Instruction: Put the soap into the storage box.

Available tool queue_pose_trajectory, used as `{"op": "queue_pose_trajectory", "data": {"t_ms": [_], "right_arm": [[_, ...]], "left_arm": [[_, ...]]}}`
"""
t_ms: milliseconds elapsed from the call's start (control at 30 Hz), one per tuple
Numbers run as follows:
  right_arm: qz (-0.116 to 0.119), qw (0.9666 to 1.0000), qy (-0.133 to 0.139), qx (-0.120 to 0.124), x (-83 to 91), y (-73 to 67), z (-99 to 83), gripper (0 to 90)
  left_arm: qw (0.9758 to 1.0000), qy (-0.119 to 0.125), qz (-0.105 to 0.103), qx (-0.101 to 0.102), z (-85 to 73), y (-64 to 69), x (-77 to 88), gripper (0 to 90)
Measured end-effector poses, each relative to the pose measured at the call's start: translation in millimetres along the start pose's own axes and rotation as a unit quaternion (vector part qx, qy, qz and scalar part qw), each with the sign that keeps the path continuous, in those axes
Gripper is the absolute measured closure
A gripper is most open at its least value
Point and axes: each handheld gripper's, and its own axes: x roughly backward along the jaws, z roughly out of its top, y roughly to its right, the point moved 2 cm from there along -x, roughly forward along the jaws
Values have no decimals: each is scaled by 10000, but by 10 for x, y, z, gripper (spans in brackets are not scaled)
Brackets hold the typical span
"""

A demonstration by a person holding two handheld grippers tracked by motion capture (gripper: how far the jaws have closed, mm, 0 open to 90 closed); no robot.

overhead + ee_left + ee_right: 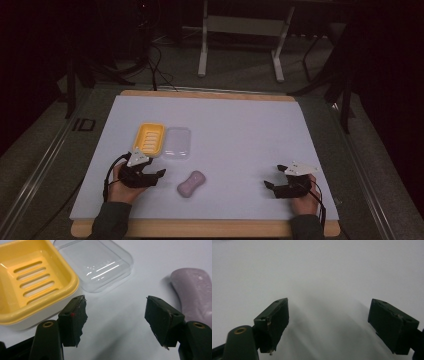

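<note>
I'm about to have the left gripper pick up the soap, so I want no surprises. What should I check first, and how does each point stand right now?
1. Left gripper open with nothing between its jaws: ok.
2. Pink soap bar lying free on the white table, touching nothing: ok.
3. Yellow soap dish upright, its slotted tray bare: ok.
4. Clear lid off the dish, lying beside it: ok.
5. Right gripper open and apart from the soap: ok.
6. Soap dry enough to grip: cannot tell.
</note>
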Motion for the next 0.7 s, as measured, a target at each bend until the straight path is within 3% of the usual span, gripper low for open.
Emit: {"op": "queue_pose_trajectory", "data": {"t_ms": [167, 233, 400, 700], "right_arm": [[-1, 10000, 21, -25, 5, 2, -1, 169], [9, 10000, 56, -23, 10, 7, -3, 169], [-3, 10000, 33, -10, 8, 3, -2, 168], [1, 10000, 37, -1, 7, 3, -1, 168]], "left_arm": [[10000, -5, 1, -29, 46, 21, 30, 336], [9999, 49, -155, -27, 87, 38, 63, 328], [9997, 65, -223, -62, 153, 69, 84, 320], [9994, -56, -337, -93, 216, 107, 63, 300]]}}
